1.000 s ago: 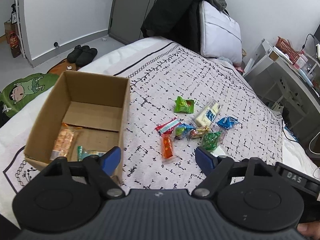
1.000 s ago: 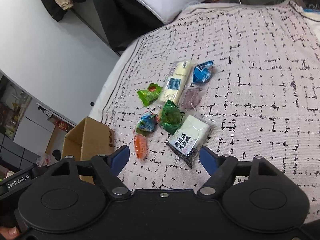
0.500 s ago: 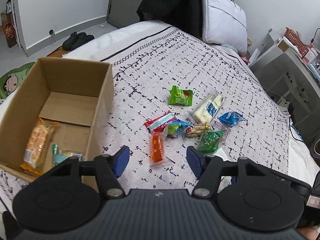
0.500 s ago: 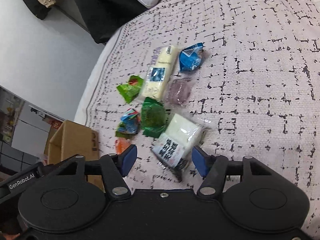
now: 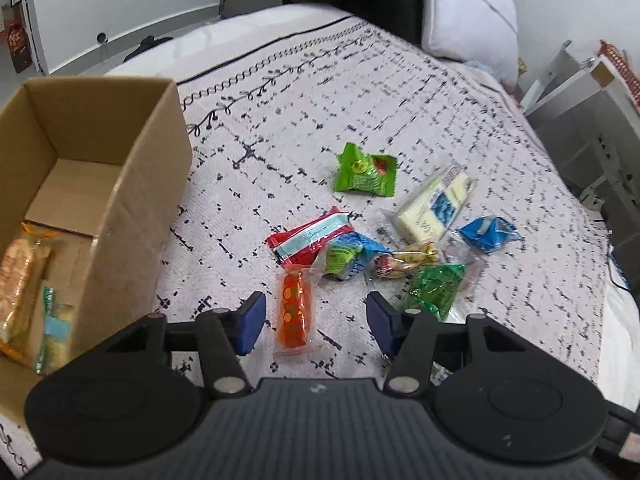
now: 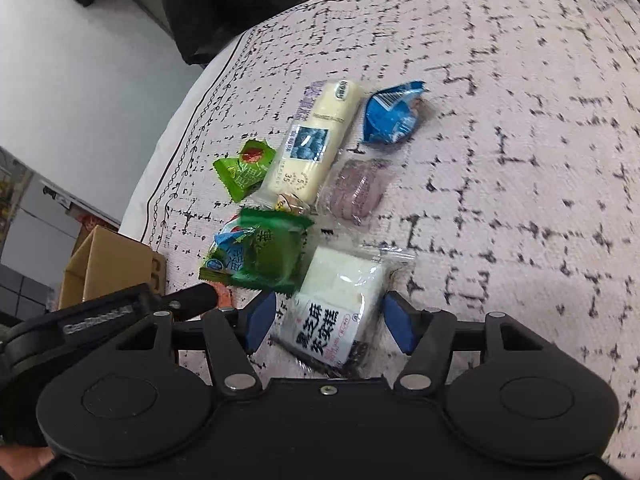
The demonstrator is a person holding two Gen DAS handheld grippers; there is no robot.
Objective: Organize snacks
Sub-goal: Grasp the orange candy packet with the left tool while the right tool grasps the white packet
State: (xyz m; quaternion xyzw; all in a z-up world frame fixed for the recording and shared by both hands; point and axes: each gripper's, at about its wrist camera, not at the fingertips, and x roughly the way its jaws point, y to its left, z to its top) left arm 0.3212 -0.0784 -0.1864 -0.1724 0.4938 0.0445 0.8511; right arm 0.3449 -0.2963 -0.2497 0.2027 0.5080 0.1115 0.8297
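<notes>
Several snack packets lie in a cluster on the patterned bedspread. My left gripper [image 5: 314, 326] is open with an orange packet [image 5: 295, 310] between its fingers, apart from both pads. A cardboard box [image 5: 132, 184] stands to its left and holds an orange-wrapped snack [image 5: 18, 280] and a small teal one [image 5: 54, 326]. My right gripper [image 6: 330, 322] is open around a white cake packet with black lettering [image 6: 332, 308]. Beyond it lie a dark green packet [image 6: 268, 258], a purple packet [image 6: 358, 190], a long cream bar [image 6: 314, 146] and a blue packet [image 6: 392, 118].
A light green packet [image 5: 364, 170], a red-and-blue packet [image 5: 310, 236] and a gold candy [image 5: 404, 264] lie farther out in the left wrist view. A pillow [image 5: 472, 12] and dark clothes sit at the bed's head. Grey shelving [image 5: 592, 112] stands beside the bed on the right.
Both grippers have moved down and forward to the snacks. The orange packet now sits between my left fingers and the white cake packet between my right fingers. Both jaws have narrowed somewhat.
</notes>
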